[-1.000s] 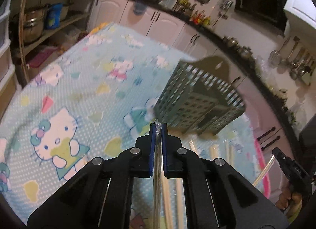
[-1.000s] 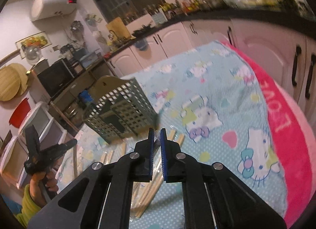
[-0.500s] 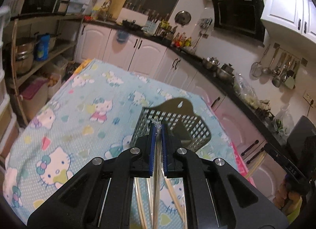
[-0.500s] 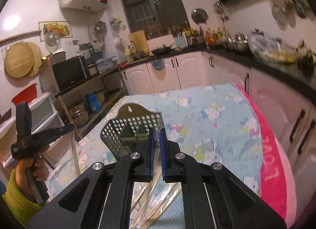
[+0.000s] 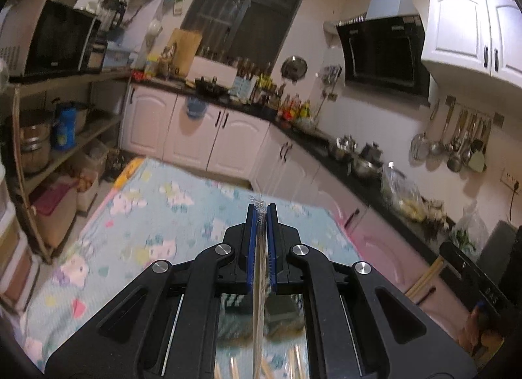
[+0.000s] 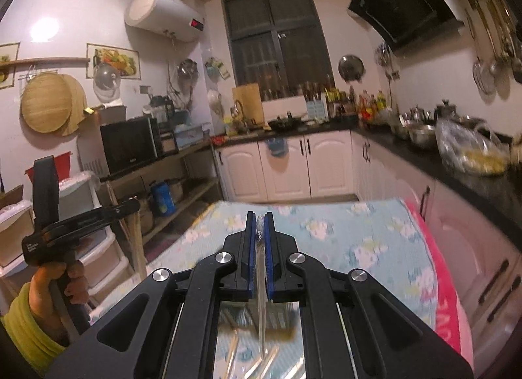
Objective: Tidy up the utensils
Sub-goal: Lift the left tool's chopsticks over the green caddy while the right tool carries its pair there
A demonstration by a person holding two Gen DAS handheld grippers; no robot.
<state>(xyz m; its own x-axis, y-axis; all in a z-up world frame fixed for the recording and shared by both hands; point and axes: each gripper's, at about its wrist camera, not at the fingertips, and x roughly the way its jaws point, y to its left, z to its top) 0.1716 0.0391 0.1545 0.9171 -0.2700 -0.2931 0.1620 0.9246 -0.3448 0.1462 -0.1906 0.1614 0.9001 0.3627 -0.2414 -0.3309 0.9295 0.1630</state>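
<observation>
Gripping a thin chopstick (image 5: 260, 268), the left hand-held gripper (image 5: 260, 212) is clamped narrow above the cartoon-print counter (image 5: 156, 215); the right hand-held gripper (image 6: 260, 219) pinches another chopstick (image 6: 261, 281). No writing is readable.

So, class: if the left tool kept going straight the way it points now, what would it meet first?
Probably the far part of the patterned tablecloth; the left tool, shut on a clear wrapper, aims slightly downward. Depth is unclear, so it might instead reach the white cabinets.
</observation>
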